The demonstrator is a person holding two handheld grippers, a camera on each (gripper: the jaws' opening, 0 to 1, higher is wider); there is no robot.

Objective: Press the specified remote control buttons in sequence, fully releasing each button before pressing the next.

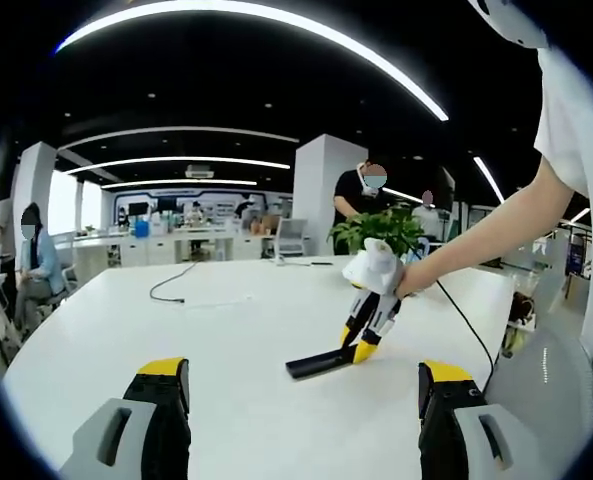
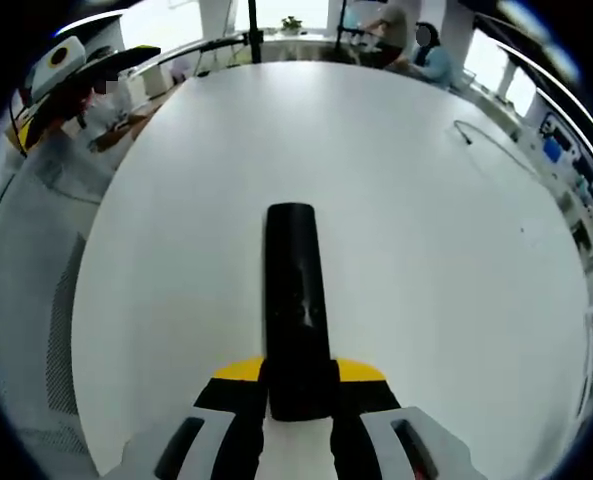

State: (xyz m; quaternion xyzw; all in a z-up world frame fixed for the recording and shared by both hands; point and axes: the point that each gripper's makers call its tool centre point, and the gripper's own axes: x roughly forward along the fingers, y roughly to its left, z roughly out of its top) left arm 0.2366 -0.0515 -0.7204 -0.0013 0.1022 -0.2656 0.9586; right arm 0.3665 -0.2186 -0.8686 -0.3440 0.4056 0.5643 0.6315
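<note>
the black remote control (image 2: 296, 300) lies flat on the white table (image 2: 426, 250), its near end clamped between the right gripper (image 2: 299, 385) jaws. the left gripper (image 1: 306, 385), jaws wide and empty, should descend squarely onto one button, then lift clear.

Black remote control (image 2: 296, 310); white table (image 2: 426, 250); yellow-tipped black right tongs (image 2: 299, 385).

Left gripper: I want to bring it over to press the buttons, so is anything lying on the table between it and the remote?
Nothing visible does. In the left gripper view, bare white table runs from the left gripper to the remote. The right gripper clasps the remote's near end; a thin cable lies farther back, off the path.
</note>
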